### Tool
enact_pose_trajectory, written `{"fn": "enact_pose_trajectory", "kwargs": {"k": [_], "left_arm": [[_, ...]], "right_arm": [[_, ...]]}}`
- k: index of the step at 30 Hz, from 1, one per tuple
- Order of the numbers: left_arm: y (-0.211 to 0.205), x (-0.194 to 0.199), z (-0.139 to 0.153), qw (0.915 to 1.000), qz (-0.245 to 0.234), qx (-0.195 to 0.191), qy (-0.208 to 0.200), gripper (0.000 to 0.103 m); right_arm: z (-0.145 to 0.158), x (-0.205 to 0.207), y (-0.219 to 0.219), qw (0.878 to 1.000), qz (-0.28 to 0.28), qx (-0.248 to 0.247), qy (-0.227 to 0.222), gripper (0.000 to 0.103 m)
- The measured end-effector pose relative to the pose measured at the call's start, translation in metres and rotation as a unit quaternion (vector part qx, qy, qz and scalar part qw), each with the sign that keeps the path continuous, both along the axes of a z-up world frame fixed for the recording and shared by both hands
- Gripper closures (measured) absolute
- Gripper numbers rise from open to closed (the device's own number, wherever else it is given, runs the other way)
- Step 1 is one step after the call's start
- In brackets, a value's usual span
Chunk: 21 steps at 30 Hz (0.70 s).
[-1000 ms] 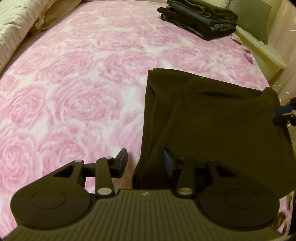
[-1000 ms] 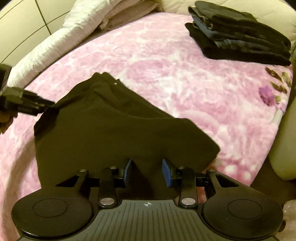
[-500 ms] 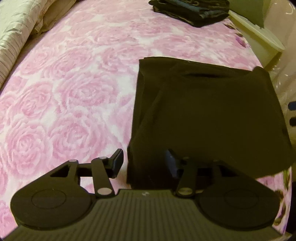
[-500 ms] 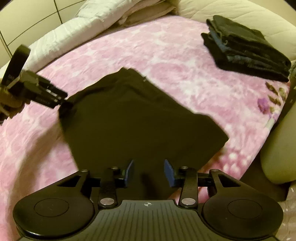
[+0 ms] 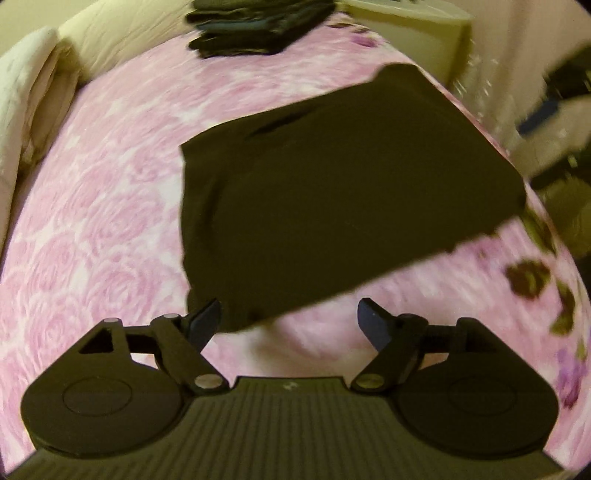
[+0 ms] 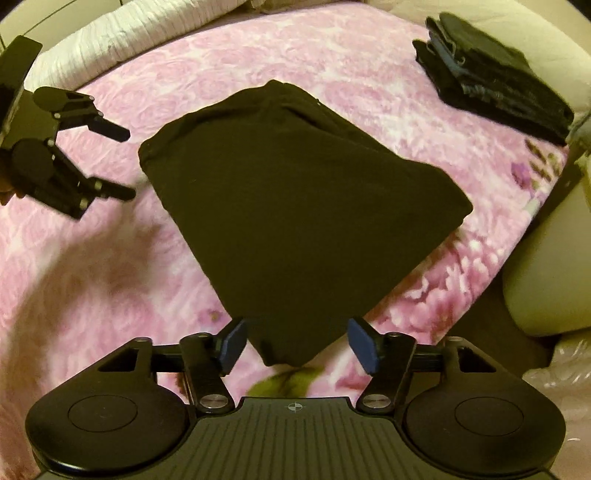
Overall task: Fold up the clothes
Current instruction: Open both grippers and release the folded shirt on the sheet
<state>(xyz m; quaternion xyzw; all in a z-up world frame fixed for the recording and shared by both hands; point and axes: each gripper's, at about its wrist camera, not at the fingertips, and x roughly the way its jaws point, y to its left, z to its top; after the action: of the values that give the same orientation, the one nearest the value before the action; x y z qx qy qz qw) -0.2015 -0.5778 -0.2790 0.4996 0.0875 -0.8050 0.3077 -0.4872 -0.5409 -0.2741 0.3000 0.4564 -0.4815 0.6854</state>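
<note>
A black garment (image 5: 332,192) lies folded in a flat square on the pink rose bedspread (image 5: 110,221). My left gripper (image 5: 290,319) hovers just in front of its near corner. Its jaws are opening and stand wide, and the cloth only brushes past the left finger, unpinched. In the right wrist view the black garment (image 6: 295,206) points a corner between the fingers of my right gripper (image 6: 298,343). Those jaws are opening too and the pads do not press the cloth. The left gripper (image 6: 123,162) shows at the left of that view, open, clear of the garment's edge.
A stack of folded dark clothes (image 6: 491,81) sits at the far side of the bed, also the stack (image 5: 258,29). White quilt and pillows (image 6: 129,29) line the head end. A cream cushion (image 6: 546,277) and a pale box (image 5: 406,29) border the bed's edge.
Both grippers widened their jaws and let go of the garment's corners, then drew back and up. The garment dropped from a held, draped shape to a flat fold on the bed.
</note>
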Motion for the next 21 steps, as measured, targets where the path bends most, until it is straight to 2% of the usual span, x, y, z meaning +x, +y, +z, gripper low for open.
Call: {"fn": "enact_pose_trajectory", "kwargs": {"k": [12,21], "left_arm": [[0.033,-0.003,-0.019,0.9995,-0.005,-0.012,-0.029,0.025],[0.043,0.004,-0.013,0.9992,0.003,-0.018,-0.035,0.025]], "right_arm": [[-0.01,0.028,0.028,0.999,0.04,-0.008,0.023,0.034],[-0.008,0.04,0.043,0.998,0.046,-0.009,0.042,0.034]]}}
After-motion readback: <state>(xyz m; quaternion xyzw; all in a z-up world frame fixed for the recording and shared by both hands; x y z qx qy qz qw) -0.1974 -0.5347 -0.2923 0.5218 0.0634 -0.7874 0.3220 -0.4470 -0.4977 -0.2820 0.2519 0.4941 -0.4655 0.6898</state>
